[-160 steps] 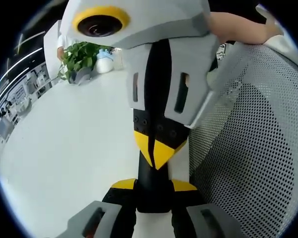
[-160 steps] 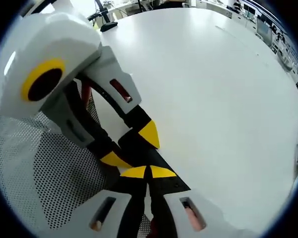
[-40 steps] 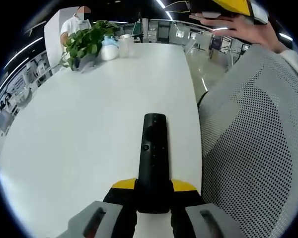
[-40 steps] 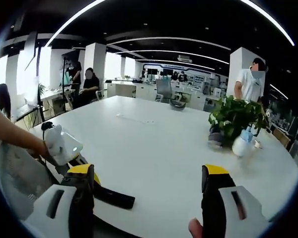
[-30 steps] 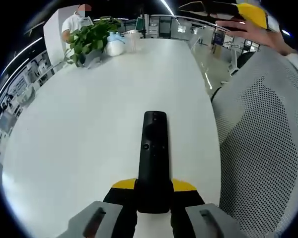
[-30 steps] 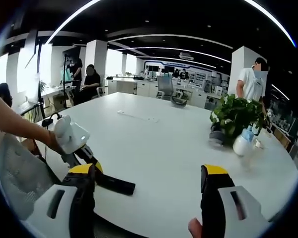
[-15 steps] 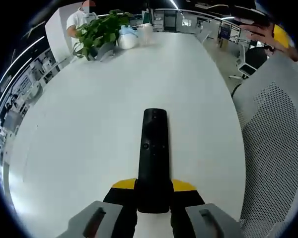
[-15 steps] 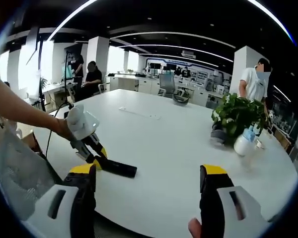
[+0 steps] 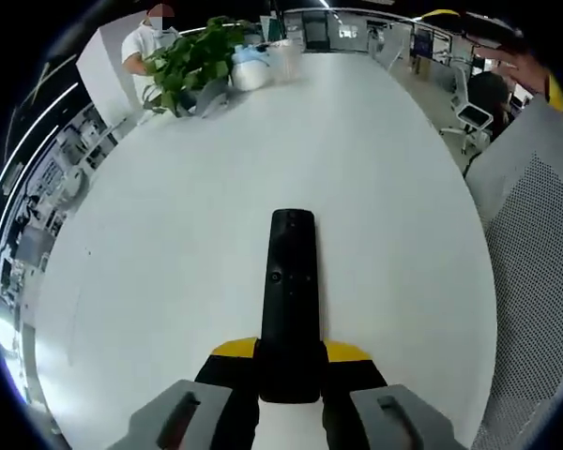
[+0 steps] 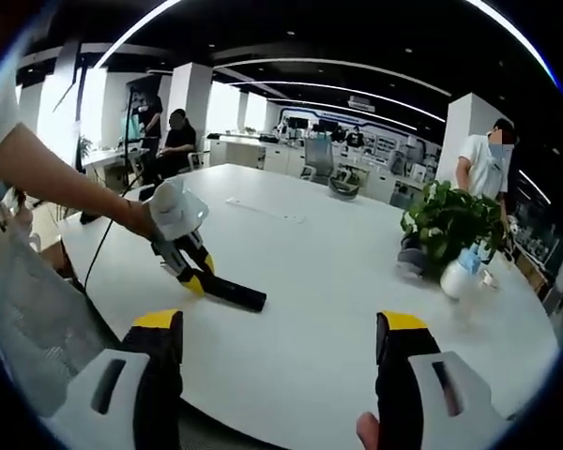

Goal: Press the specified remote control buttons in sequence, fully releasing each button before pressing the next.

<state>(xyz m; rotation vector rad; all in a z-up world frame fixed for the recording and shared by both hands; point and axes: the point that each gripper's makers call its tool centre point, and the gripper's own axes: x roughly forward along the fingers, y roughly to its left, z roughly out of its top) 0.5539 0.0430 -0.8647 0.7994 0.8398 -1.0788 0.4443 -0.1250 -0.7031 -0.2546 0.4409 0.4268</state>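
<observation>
In the left gripper view we see our left gripper (image 9: 290, 361) clamped on the near end of the black remote (image 9: 291, 281), its yellow-tipped jaws pressed against either side of the body. The remote runs straight ahead from the jaws, button face up, with a round button about midway along and a ring pad nearer the far tip. It is held over the white table (image 9: 169, 234). Far beyond the remote's tip, toward the upper left, stand a plant (image 9: 195, 61) and a pale bottle (image 9: 251, 70) just beside it. A mesh chair back (image 9: 535, 234) lies off to the right of the gripper.

In the right gripper view our right gripper (image 10: 280, 361) has its jaws wide apart with nothing between them. Ahead and to the left of them we see the left gripper (image 10: 190, 251) gripping the remote (image 10: 233, 292), which points right and slightly down, close above the table (image 10: 338, 272); we cannot tell whether it touches the top. An arm (image 10: 56, 178) reaches in from the left to that gripper. The plant (image 10: 444, 230) and bottle (image 10: 460, 274) sit ahead to the right, well apart from the remote. A person (image 10: 486, 161) stands behind the plant.
</observation>
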